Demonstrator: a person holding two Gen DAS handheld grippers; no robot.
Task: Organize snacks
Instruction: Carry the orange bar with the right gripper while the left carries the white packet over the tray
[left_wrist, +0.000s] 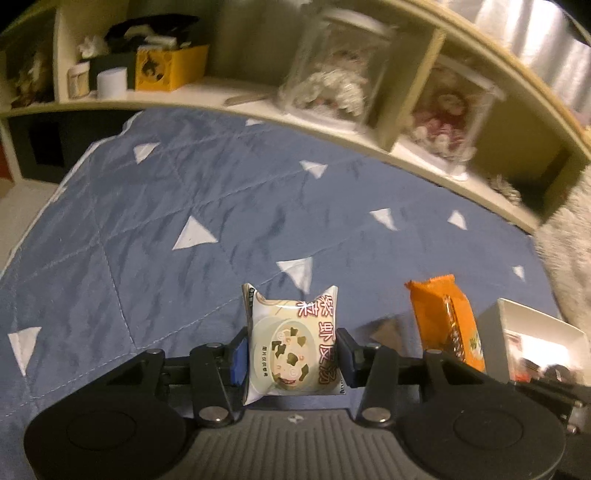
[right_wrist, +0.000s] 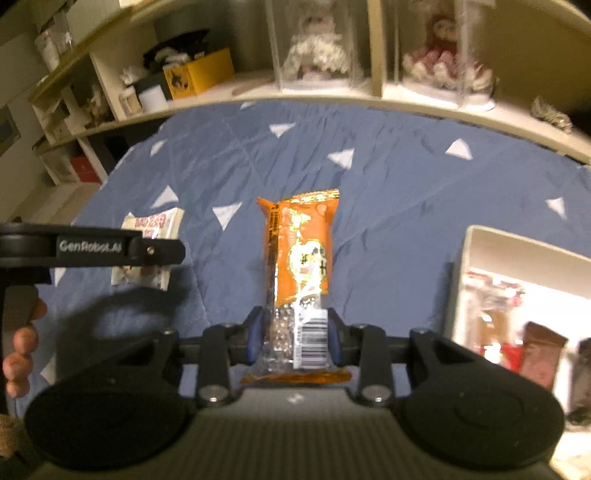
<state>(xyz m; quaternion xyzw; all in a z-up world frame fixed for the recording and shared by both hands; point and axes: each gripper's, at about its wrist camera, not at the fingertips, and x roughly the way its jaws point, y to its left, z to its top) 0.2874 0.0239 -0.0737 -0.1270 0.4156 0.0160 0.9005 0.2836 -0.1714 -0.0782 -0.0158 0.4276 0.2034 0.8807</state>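
Both grippers are over a bed covered by a blue quilt (left_wrist: 155, 221) with white triangles on it. The left gripper (left_wrist: 293, 358) pinches a pale soup packet (left_wrist: 293, 339) between its blue-padded fingers (left_wrist: 239, 360); the packet stands upright in the grip, its printed face with a bowl picture and red characters turned toward the camera, held just above the quilt. At about three o'clock from it, an orange snack packet (left_wrist: 443, 317) shows in the left wrist view, held by the other tool.

The right gripper (right_wrist: 295, 341) is clamped on that orange snack packet (right_wrist: 301, 243) at its near end, where a clear panel and a barcode label show; the rest of the wrapper stretches away toward twelve o'clock over the quilt. At nine o'clock in the right wrist view, the left tool's black arm crosses in front of the soup packet (right_wrist: 149, 247), and a person's fingers (right_wrist: 22, 343) curl at the far left edge.

A white box (right_wrist: 469, 280) sits on the quilt at three o'clock from the orange packet, near it but apart, with red and brown packets blurred inside. Beyond the bed, at twelve o'clock, runs a cream shelf unit (right_wrist: 332, 98) holding two dolls in clear cases (right_wrist: 314, 48) and a yellow box (right_wrist: 199, 72).
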